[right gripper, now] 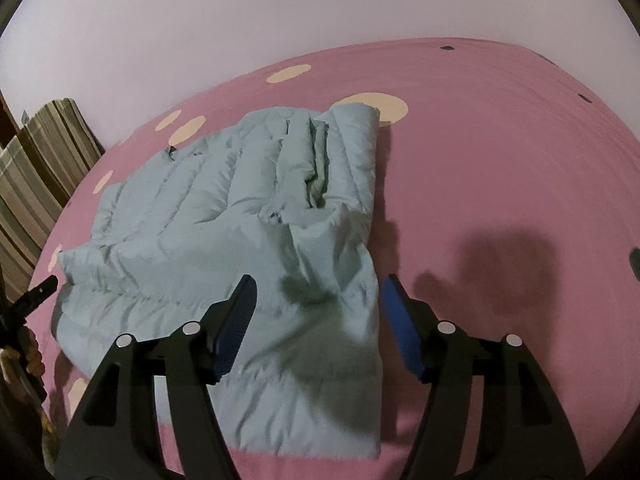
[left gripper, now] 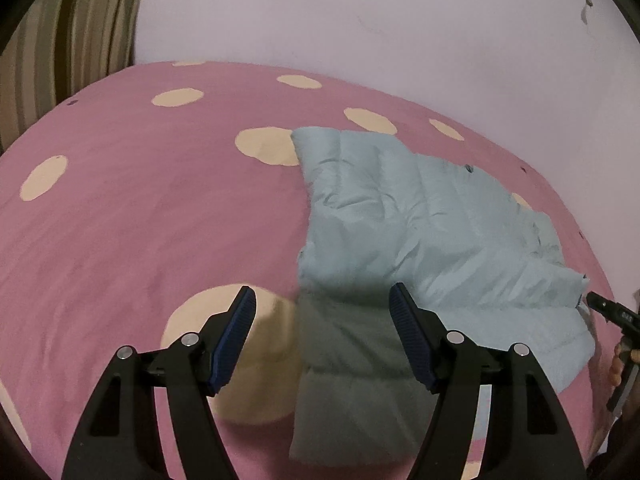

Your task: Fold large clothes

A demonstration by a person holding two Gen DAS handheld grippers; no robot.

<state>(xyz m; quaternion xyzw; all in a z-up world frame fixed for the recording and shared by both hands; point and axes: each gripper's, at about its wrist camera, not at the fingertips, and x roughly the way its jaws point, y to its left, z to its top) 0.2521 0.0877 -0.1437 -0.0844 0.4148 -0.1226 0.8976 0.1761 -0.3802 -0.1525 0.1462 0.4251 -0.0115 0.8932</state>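
Note:
A pale blue quilted puffer jacket lies partly folded on a pink bedsheet with cream dots. In the left wrist view my left gripper is open and empty, hovering above the jacket's left edge. In the right wrist view the jacket lies spread with a sleeve folded over its right side. My right gripper is open and empty above the jacket's near right edge. The right gripper's tip shows at the jacket's far right side. The left gripper's tip shows at the jacket's left.
A plain pale wall runs behind the bed. A striped cushion or fabric stands at the bed's far left corner, also in the right wrist view. Bare pink sheet stretches right of the jacket.

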